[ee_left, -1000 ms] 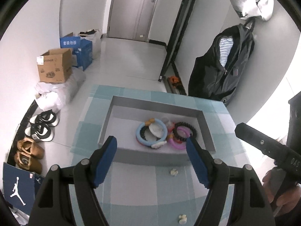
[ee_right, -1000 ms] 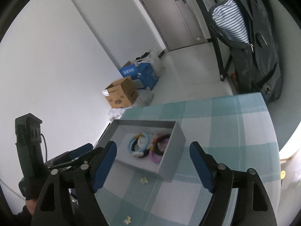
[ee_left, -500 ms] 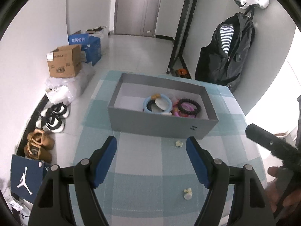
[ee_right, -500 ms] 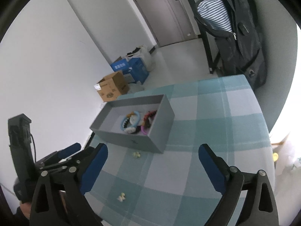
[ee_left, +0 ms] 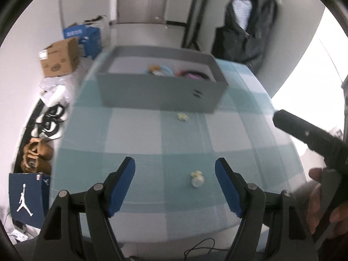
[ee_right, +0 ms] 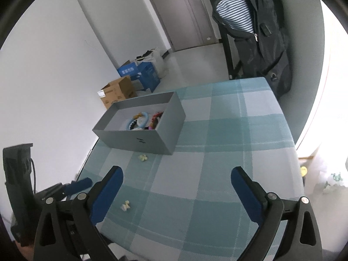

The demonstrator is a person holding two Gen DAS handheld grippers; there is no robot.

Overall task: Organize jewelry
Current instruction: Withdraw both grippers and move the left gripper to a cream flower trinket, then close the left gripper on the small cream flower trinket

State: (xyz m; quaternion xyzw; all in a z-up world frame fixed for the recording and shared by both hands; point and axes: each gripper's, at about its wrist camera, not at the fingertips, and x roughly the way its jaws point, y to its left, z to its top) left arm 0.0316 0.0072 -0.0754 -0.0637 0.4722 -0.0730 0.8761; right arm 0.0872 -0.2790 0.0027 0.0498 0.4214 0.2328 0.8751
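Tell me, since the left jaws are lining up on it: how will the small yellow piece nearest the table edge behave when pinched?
The near yellow piece looks tiny and lumpy, so probably very light and apt to skid on the checked cloth. Its uneven shape suggests it may twist between the flat blue pads. Fragility cannot be judged.

We see a matt grey cardboard box [ee_right: 139, 138] on woven checked tablecloth [ee_right: 228, 152], blue rubbery gripper pads [ee_left: 121, 188]

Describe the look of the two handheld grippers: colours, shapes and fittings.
The left gripper and the right gripper look alike: black plastic linkage arms with triangular cut-outs and silver pivot bolts, ending in flat blue pads. Seen from the right wrist, the left unit has a black boxy housing with a thin black cable. No sleeve shows.
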